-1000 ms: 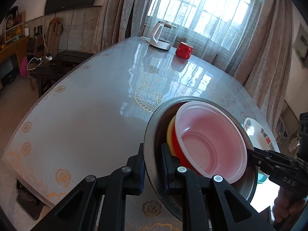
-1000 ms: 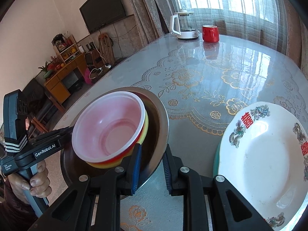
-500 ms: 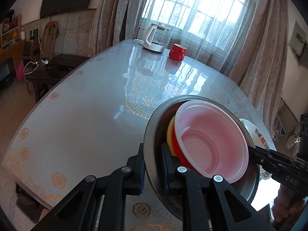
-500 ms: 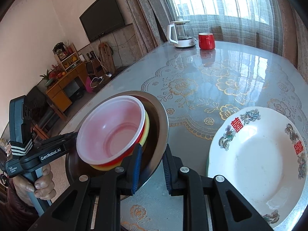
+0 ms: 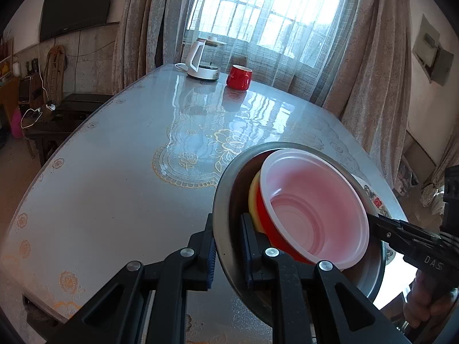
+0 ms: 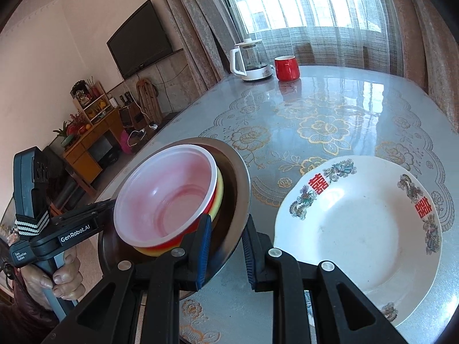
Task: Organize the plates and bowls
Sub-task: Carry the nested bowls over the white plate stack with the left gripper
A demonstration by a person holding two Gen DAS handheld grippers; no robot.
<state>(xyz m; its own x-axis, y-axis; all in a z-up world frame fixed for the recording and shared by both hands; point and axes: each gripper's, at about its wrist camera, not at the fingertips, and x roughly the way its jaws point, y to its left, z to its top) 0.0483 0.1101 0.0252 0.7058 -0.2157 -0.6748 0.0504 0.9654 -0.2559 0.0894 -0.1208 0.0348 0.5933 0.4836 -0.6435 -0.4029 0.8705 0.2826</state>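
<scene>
Both grippers, left gripper point(image 5: 228, 246) and right gripper point(image 6: 226, 248), fingers clamped on metal bowl point(image 5: 226, 189) rim; uneven lift risks nested plastic bowls point(image 5: 312, 212) sliding out onto desk point(image 5: 129, 172).

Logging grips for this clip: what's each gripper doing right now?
Left gripper: shut on the metal bowl rim.
Right gripper: shut on the opposite rim; plastic bowls sit stacked inside.

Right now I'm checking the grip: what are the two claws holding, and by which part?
Both hold the metal bowl by its rim, on opposite sides: left claw, right claw. Plastic bowls sit nested inside it.
</scene>
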